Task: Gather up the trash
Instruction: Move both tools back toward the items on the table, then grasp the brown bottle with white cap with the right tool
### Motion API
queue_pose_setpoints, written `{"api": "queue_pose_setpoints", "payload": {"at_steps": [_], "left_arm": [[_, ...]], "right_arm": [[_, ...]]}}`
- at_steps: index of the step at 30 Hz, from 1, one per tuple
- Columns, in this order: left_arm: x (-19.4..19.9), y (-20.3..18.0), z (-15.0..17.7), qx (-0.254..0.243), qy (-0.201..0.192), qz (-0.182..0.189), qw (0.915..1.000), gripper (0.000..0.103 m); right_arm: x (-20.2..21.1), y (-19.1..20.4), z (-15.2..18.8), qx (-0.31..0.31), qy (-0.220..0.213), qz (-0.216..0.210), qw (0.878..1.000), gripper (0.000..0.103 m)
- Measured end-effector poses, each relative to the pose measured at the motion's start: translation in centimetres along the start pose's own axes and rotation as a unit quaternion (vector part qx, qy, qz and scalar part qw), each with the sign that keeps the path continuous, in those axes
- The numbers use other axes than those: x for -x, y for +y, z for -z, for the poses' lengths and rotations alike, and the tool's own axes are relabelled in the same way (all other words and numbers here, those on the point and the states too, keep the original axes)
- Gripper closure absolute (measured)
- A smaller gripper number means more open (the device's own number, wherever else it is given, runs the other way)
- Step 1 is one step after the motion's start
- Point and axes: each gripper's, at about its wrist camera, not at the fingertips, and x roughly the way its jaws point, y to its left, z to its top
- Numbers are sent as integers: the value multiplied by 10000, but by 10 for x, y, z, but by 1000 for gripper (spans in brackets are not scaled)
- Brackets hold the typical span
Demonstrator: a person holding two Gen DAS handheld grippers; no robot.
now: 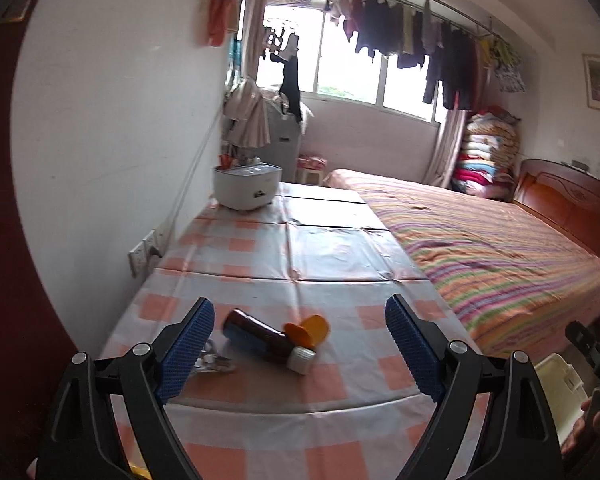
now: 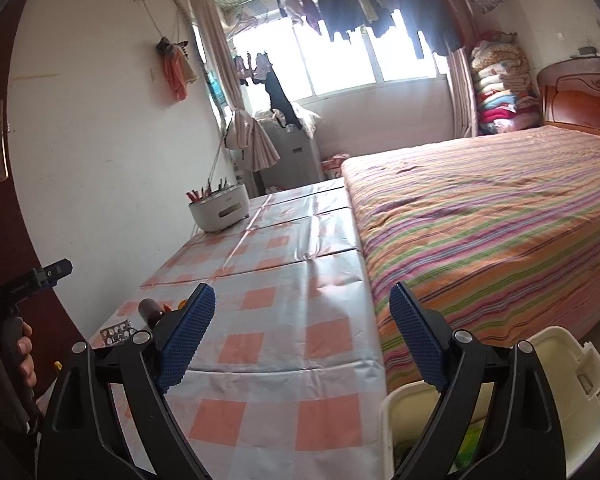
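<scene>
In the left wrist view the left gripper (image 1: 300,344) fills the bottom of the frame with its blue-padded jaws spread wide and nothing between the pads. Just beyond them, in the lower middle, lies the trash on the checked tablecloth (image 1: 319,248): a brown bottle (image 1: 258,336) on its side with a white cap (image 1: 301,359), an orange lid (image 1: 307,330) touching its far side, and a foil blister pack (image 1: 212,360) half hidden behind the left pad. The wide spread of the jaws looks like readiness to straddle the bottle, which lies slantwise across the gap. At the lower right edge a white bin (image 1: 559,384) is cut off by the frame, and beside it a hand and part of the other tool are only partly seen. A white appliance (image 1: 247,186) stands far up the table near the wall.

In the right wrist view the right gripper (image 2: 301,338) is likewise spread and empty, over bare cloth at the lower middle. The bin (image 2: 575,364) sits at the lower right between table and bed (image 2: 499,220), probably placed there so trash can be dropped straight off the table edge; something green shows inside, too obscured to name. The bottle (image 2: 150,308) and blister pack (image 2: 116,332) peek out at the lower left, mostly masked by the left jaw. At the far left edge a hand (image 2: 22,356) grips the other tool's handle, cut off by the frame
</scene>
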Motion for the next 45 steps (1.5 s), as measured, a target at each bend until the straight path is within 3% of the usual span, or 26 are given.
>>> {"api": "queue_pose_setpoints", "payload": {"at_steps": [6,11,18,24,27,29,35,45], "left_arm": [[6,66,3,426,43,-425,9982,18],[11,97,9,628,117,-527,9966,18],[13,122,14,862,321,-469,9947,18],[12,143,21,1201,532,-297,9909,18],[9,156,26,1457,719,-93,9867,18],[7,162,30,1605,831,25,9835,18],[5,171,34,1618,923,-13,9825,18],[10,171,34,1370,989,16,9856,18]], "right_arm": [[-30,51,1,445,275,-597,9968,15],[-66,102,10,928,657,-1221,9860,15],[-112,167,24,1686,1312,-2114,9538,15],[-150,227,31,2689,1662,-2572,9132,17],[-169,245,31,2974,1900,-2760,8940,30],[-186,256,35,3207,2131,-2804,8793,39],[-227,267,39,3672,2551,-2578,8565,40],[-279,277,53,4059,3160,-2121,8309,40]]}}
